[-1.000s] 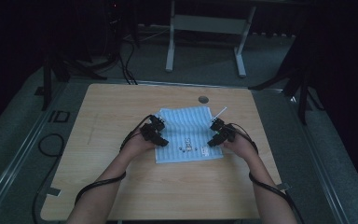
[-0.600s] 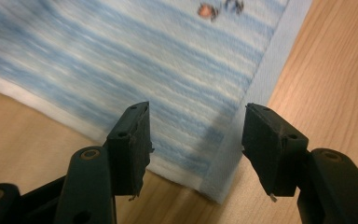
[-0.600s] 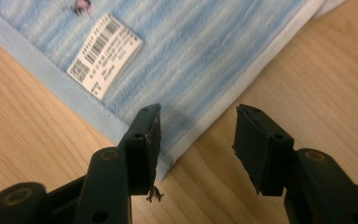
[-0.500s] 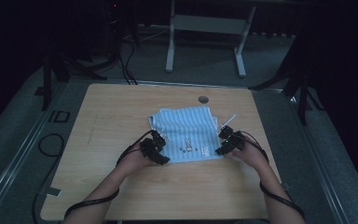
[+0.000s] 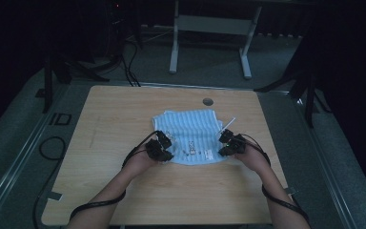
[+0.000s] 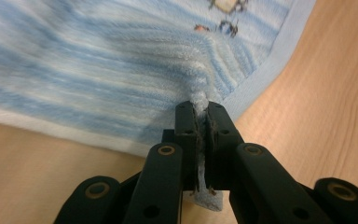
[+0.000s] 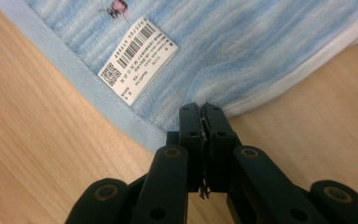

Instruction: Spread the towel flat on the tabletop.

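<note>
A blue-and-white striped towel (image 5: pixel 190 131) lies flat on the wooden table (image 5: pixel 119 114). My left gripper (image 5: pixel 166 151) sits at its near left corner. In the left gripper view the jaws (image 6: pixel 200 108) have just been closing and now pinch a ridge of the towel (image 6: pixel 98 70). My right gripper (image 5: pixel 225 144) is at the near right corner. Its jaws (image 7: pixel 201 111) have also just been closing and are shut on the edge of the towel (image 7: pixel 261 46), beside a white barcode label (image 7: pixel 137 60).
A round cable hole (image 5: pixel 208 101) is set in the table beyond the towel. A thin white stick (image 5: pixel 229 121) lies by the towel's right edge. A metal desk frame (image 5: pixel 209 28) stands on the floor behind, and cables (image 5: pixel 52 148) lie at the left.
Both hands drew back from the towel's sides to its near corners. Both pairs of jaws went from open to shut on the cloth.
</note>
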`<state>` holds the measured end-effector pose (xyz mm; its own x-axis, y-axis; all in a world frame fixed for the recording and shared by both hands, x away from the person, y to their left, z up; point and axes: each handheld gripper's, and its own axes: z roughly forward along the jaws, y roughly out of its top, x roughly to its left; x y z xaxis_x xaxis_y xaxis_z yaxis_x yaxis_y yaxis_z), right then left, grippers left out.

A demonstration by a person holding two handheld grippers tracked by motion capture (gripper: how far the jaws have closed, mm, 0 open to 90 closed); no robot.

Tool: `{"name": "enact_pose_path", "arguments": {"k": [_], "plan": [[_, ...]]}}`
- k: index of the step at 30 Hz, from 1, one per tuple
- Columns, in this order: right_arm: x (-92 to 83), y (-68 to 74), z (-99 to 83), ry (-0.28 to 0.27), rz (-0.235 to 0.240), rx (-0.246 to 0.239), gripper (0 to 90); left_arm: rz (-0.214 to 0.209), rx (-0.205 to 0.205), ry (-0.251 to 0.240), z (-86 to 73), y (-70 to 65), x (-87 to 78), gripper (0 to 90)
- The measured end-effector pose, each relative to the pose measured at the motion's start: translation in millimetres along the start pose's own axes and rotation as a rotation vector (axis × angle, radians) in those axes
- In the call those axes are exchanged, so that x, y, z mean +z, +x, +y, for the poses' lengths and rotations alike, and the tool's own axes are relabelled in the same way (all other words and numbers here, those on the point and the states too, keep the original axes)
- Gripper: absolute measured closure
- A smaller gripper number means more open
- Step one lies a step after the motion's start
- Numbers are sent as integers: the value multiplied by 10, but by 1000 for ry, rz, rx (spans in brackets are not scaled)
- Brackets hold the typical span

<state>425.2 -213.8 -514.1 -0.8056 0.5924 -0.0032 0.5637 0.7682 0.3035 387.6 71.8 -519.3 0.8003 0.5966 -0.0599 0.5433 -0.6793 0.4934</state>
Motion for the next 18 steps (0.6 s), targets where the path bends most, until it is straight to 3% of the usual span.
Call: {"name": "enact_pose_path", "arguments": {"k": [1,2,3,4,5,6,7,8,9,10,12,13,14,15,16,17,18], "plan": [[-100,-22,31,-25,-15,7,878,-6,-18,-37,76,42,-147,853],[-100,-22,31,-25,-15,7,878,-6,-18,-37,76,42,-147,853],[-260,-10,62,-60,-39,-3,878,3,-18,-72,148,34,-342,853],[-357,13,73,-77,-46,-10,878,3,-18,-72,148,34,-342,853],[-463,41,76,-99,-56,-20,878,7,-9,-108,190,-10,-560,853],[-463,41,76,-99,-56,-20,878,7,-9,-108,190,-10,-560,853],[-690,119,60,-144,-70,-40,878,19,7,-144,192,-87,-787,853],[-803,164,40,-168,-80,-55,877,19,7,-144,192,-87,-787,853],[-916,220,11,-187,-90,-63,878,9,14,-157,173,-135,-899,852],[-916,220,11,-187,-90,-63,878,0,32,-167,143,-196,-1006,852],[-1127,370,-84,-219,-106,-100,877,-4,65,-184,46,-350,-1196,851],[-1291,568,-229,-243,-116,-138,875,-31,95,-192,-81,-523,-1332,850],[-1354,671,-320,-255,-102,-146,875,-31,95,-192,-81,-523,-1332,849],[-1405,784,-424,-264,-90,-154,871,-70,128,-185,-228,-721,-1413,848],[-1405,784,-424,-264,-90,-154,871,-70,128,-185,-228,-721,-1413,845],[-1467,998,-653,-294,-60,-156,863,-129,157,-164,-394,-918,-1424,838],[-1467,998,-653,-294,-60,-156,863,-129,157,-164,-394,-918,-1424,825]]}}
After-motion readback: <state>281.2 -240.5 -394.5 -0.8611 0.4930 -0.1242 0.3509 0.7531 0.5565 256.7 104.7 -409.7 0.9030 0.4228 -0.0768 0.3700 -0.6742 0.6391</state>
